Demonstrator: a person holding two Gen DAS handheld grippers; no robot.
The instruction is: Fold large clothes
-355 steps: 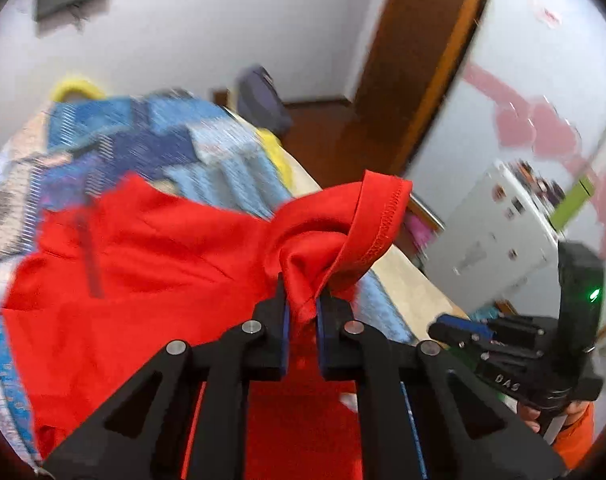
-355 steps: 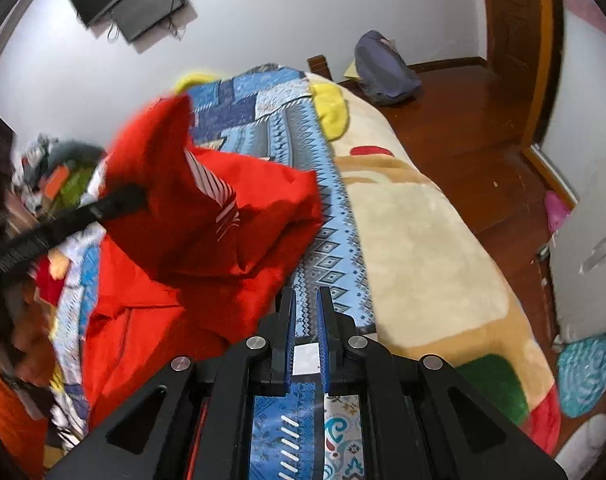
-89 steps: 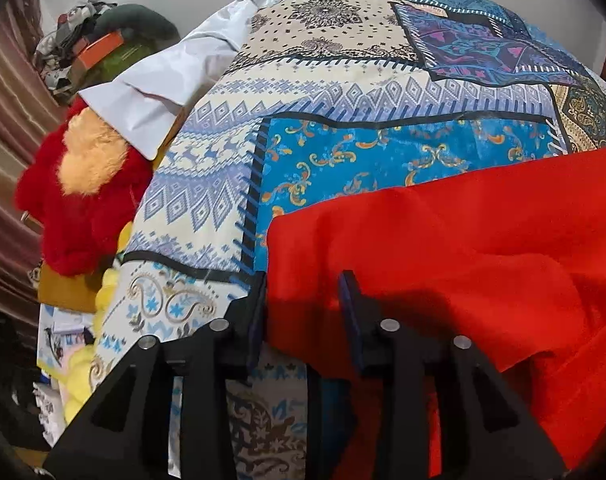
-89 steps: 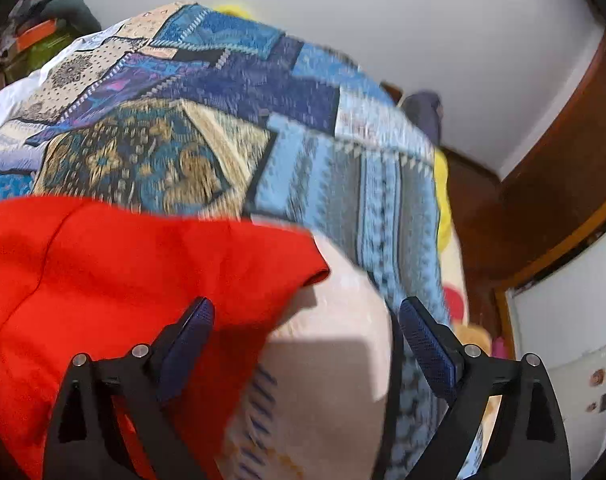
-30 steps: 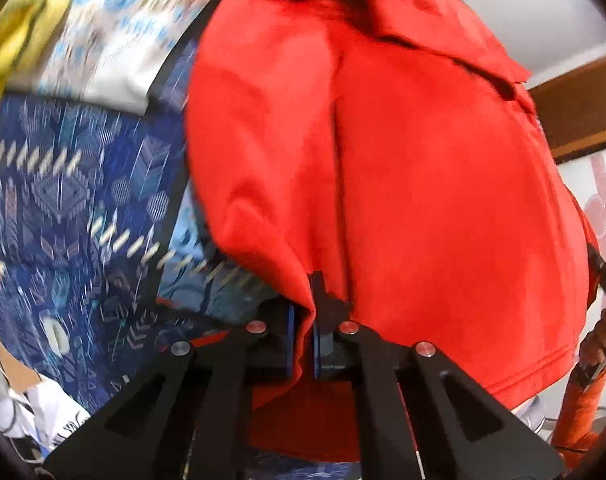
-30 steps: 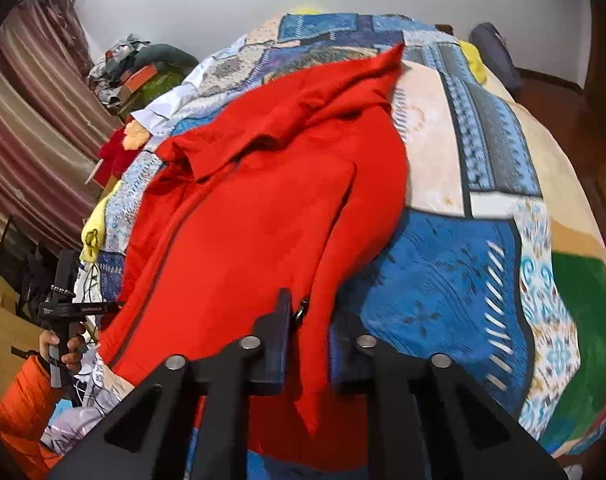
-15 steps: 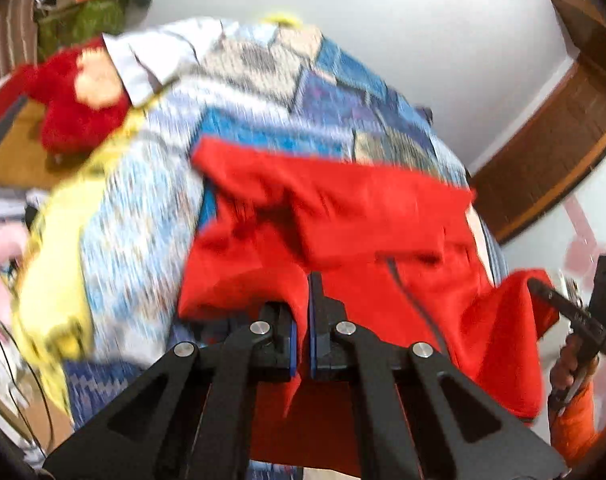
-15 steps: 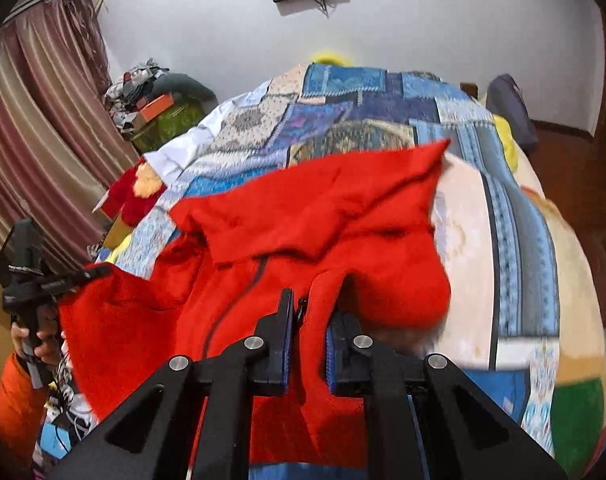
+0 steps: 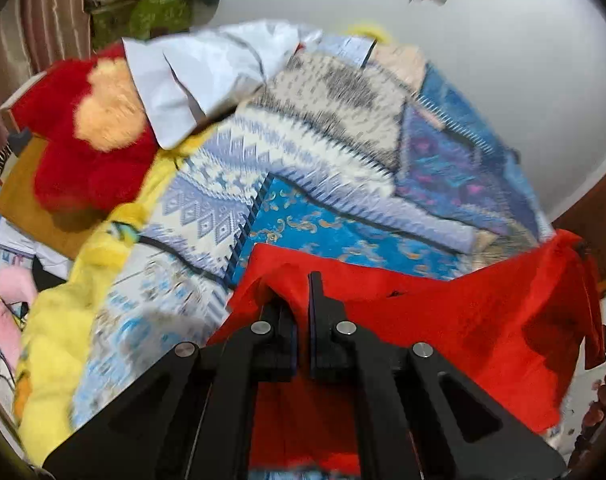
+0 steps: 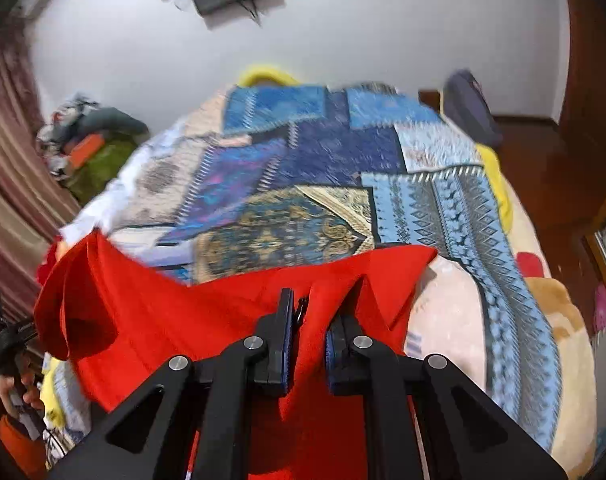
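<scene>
Left gripper (image 9: 301, 312): pinching red garment (image 9: 463, 320).
Right gripper (image 10: 307, 332): pinching the same garment's edge.
Bed (image 10: 303, 168): patchwork quilt beneath.

Left gripper (image 9: 301, 312): fingers nearly together, a thin fold of red cloth pinched in the narrow gap, pointing forward and slightly down. Right gripper (image 10: 308, 332): fingers set a little wider, red cloth bunched between the blue pads. In the right wrist view, the left hand (image 10: 17, 390) shows at far left, bare fingers wrapped round its gripper handle, orange sleeve below.
</scene>
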